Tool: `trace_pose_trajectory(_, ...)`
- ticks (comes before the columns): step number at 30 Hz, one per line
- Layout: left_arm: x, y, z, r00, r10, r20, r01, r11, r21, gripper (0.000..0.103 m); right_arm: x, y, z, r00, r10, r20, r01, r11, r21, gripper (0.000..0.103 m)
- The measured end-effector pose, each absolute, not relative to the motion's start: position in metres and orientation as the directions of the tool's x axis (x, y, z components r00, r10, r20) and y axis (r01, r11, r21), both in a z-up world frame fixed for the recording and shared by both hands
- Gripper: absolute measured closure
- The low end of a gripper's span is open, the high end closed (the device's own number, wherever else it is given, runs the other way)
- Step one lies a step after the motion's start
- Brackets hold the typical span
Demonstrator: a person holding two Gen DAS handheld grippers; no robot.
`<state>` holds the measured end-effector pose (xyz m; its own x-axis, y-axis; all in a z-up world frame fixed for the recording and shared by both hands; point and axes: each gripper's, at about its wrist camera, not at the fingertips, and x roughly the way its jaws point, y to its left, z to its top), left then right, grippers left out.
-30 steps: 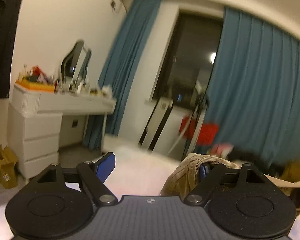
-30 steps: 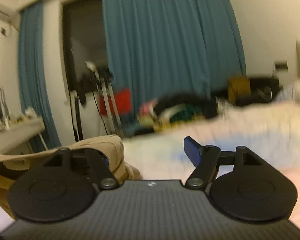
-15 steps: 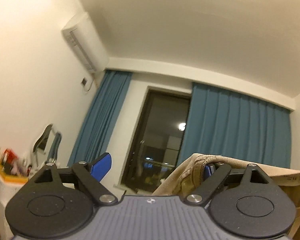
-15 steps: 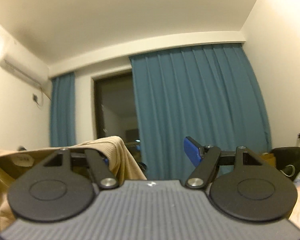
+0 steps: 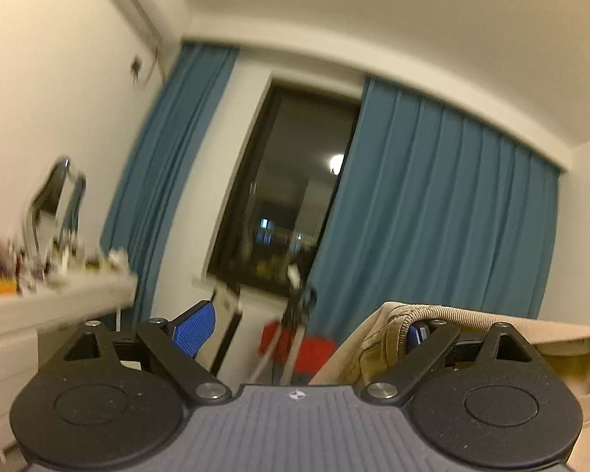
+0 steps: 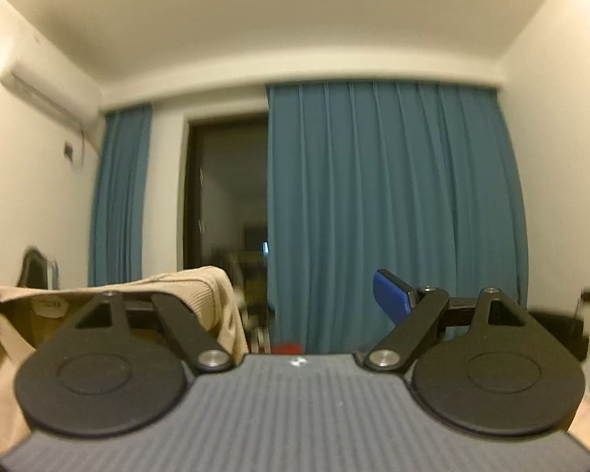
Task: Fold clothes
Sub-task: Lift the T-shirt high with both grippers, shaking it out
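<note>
The beige garment (image 5: 472, 334) hangs over the inner finger of each tool, lower right in the left view, lower left (image 6: 185, 287) in the right. The left tool (image 5: 303, 324) and right tool (image 6: 295, 295) have just been spreading, jaws wide and clamping nothing, probably to stretch the cloth taut for folding.

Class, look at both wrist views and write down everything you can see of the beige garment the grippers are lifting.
The beige garment is a soft ribbed knit with a rolled, stitched hem. It is draped over the right-hand finger of the left gripper and over the left-hand finger of the right gripper, stretched between them and sagging below. A pale label shows on its inner side in the right wrist view. Both grippers' jaws stand wide, having just been opening; the cloth hangs on one finger each, not pinched.
</note>
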<state>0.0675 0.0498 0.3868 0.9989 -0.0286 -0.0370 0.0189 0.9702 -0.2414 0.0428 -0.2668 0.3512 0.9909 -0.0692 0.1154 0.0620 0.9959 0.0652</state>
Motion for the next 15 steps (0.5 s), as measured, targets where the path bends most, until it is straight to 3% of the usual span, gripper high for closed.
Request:
trace_pose_trajectory(3,0.134,0.038,0.349,0.996,-0.024,-0.088,0.002,0.971,-0.240,0.010,0.101,-0.275,0.310,0.996,-0.089,0.025,0.087,0.994,0.070,0.020)
trace_pose_trajectory(9,0.278,0.000,0.262,0.990,-0.001,-0.144,-0.030,0.976,-0.216,0.008,0.244,-0.293,0.227,0.984,-0.165,-0.062,0.168,0.985,0.048,0.020)
trace_pose_trajectory(15,0.450,-0.028,0.118,0.951,-0.004,-0.310,-0.049,0.986,-0.161,0.008,0.395,-0.322,0.118,0.959,-0.218,-0.179,0.230,0.972,0.048,0.020)
